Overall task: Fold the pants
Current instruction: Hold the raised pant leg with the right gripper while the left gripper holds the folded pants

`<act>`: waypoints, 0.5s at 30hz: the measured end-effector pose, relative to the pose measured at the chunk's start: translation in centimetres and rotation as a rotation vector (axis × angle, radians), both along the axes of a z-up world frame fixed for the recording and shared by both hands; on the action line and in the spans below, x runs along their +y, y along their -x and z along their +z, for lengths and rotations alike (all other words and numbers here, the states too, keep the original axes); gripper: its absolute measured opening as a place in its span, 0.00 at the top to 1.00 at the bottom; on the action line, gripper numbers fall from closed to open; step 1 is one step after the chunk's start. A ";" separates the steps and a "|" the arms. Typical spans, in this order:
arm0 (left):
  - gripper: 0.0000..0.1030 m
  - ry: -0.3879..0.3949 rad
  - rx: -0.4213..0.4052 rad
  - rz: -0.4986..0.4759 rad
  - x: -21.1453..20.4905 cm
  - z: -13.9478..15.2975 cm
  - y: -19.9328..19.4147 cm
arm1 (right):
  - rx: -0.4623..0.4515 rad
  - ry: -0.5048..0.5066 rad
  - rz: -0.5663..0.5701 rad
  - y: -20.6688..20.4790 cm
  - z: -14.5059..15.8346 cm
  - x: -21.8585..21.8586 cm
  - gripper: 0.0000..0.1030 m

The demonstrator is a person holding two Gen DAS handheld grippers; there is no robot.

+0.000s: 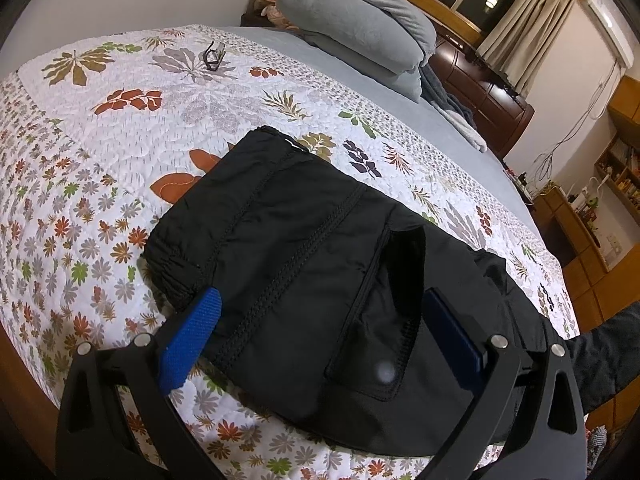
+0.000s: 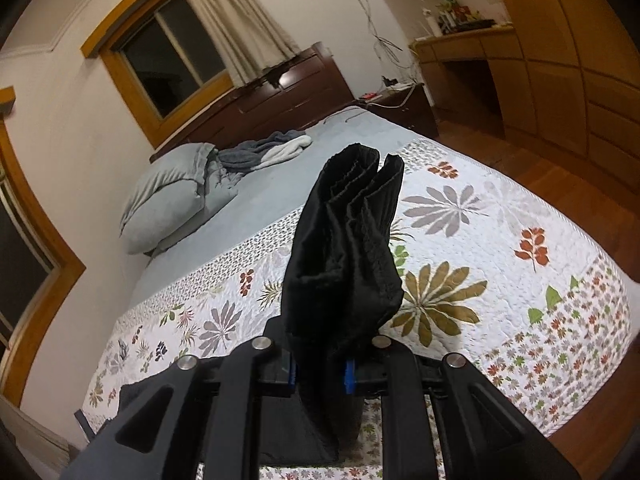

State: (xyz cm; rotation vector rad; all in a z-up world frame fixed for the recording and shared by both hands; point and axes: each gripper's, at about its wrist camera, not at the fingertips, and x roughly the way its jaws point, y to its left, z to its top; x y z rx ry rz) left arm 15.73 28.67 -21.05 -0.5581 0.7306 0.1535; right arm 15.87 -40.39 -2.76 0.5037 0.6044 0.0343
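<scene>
Black pants (image 1: 304, 264) lie on the floral quilt (image 1: 120, 152) of a bed, waistband end toward the far left. My left gripper (image 1: 320, 312) is open, its blue fingers (image 1: 188, 344) straddling the pants' near edge with a pocket flap between them. My right gripper (image 2: 320, 372) is shut on a bunched end of the pants (image 2: 348, 248), which stands up from the jaws above the quilt (image 2: 500, 248).
Grey pillows (image 1: 360, 28) and a grey blanket (image 2: 264, 148) lie at the head of the bed. A pair of glasses (image 1: 214, 56) sits on the quilt. A dark wooden headboard (image 2: 280, 100), a nightstand (image 2: 404, 104) and wooden cabinets (image 2: 560, 80) stand beyond.
</scene>
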 end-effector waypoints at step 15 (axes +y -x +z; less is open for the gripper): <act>0.03 -0.035 0.008 0.024 -0.6 0.5 0.1 | -0.009 0.090 0.080 -1.1 1.6 4.9 0.84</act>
